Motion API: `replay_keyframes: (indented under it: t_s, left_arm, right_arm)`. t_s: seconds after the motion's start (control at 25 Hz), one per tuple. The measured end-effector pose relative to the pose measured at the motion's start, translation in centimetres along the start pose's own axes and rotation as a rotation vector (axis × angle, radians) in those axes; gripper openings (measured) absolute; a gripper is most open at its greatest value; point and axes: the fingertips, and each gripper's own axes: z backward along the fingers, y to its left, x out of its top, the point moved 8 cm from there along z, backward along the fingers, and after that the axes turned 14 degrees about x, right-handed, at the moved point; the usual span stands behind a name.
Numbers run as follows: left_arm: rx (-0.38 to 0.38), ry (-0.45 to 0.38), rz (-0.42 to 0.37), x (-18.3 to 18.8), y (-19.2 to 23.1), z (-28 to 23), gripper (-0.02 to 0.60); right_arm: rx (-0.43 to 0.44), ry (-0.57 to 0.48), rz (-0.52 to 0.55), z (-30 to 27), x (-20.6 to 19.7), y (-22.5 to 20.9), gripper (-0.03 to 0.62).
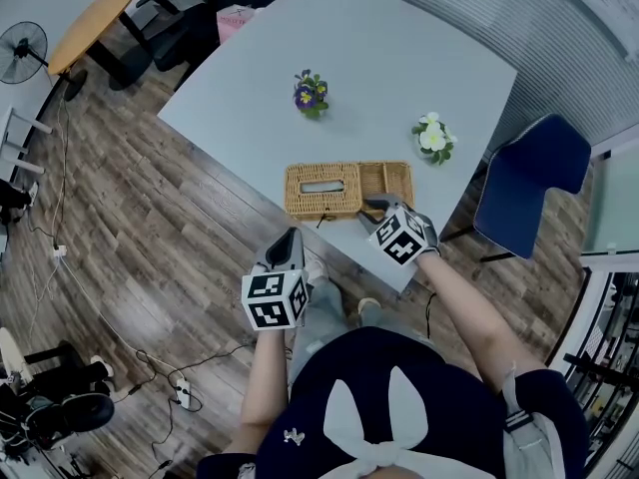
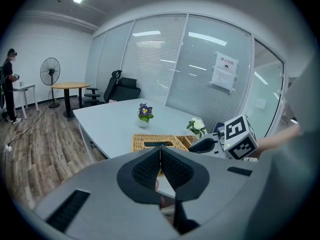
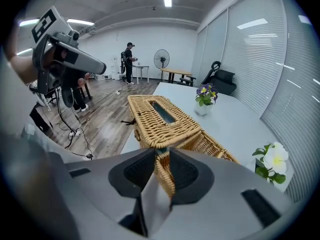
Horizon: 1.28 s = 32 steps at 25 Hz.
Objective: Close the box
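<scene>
Sitting by the table's (image 1: 399, 78) near edge, the box (image 1: 319, 196) has the right gripper (image 1: 375, 208), pitched down, pinching its wicker rim at 4 o'clock. The left gripper (image 1: 293, 234), jaws together and empty, hovers at 7 o'clock.

- White paper notice (image 2: 224, 71) on the glass partition (image 2: 197, 54): heading and lines of print, too small to read.
- White marker cube (image 1: 275, 300) on left gripper (image 1: 291, 239), second white marker cube (image 1: 404, 236) on right gripper (image 1: 376, 208): black square patterns, no letters or digits.
- Nothing else legible.
</scene>
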Motion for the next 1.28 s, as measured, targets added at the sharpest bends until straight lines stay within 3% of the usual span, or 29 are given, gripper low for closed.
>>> replay_keyframes:
  t_s: [0.48,1.0,1.28]
  left_arm:
    - [0.011,-0.008,0.004,0.1,0.1,0.3,0.023]
    - [0.001,-0.030,-0.017,0.6,-1.2,1.2,0.023]
    - [-0.020,-0.047,-0.036,1.1,-2.5,1.6,0.023]
  right_arm:
    - [0.019,-0.028,-0.044,0.7,-0.3,0.5,0.091]
    - [0.015,-0.173,-0.127,3.5,0.4,1.7,0.075]
    - [-0.024,-0.280,-0.172,5.8,1.4,2.3,0.027]
